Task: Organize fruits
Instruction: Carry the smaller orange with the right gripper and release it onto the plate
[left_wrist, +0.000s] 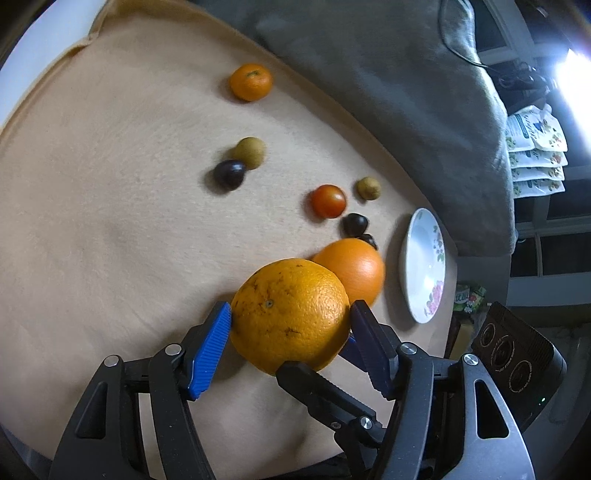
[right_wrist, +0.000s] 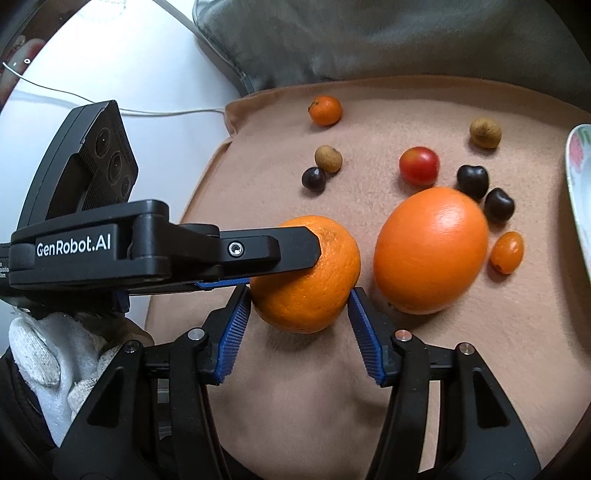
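Observation:
A rough-skinned orange (left_wrist: 290, 314) (right_wrist: 306, 280) lies low over the beige cloth (left_wrist: 92, 221), with both grippers around it. My right gripper (right_wrist: 299, 299) has its blue pads pressed on the orange's two sides; one of its fingers (left_wrist: 314, 384) shows under the fruit in the left wrist view. My left gripper (left_wrist: 290, 310) (right_wrist: 284, 264) reaches in from the left and stands wide, its pads close beside the orange without squeezing it. A larger smooth orange (left_wrist: 354, 269) (right_wrist: 430, 251) rests just to the right.
Scattered on the cloth are a tangerine (right_wrist: 325, 110), a red tomato (right_wrist: 419, 165), two longans (right_wrist: 328, 158) (right_wrist: 485, 132), three dark fruits (right_wrist: 472, 181) and a small orange fruit (right_wrist: 507, 252). A flowered white plate (left_wrist: 424, 266) sits at the right edge. Grey cushion (left_wrist: 369, 74) behind.

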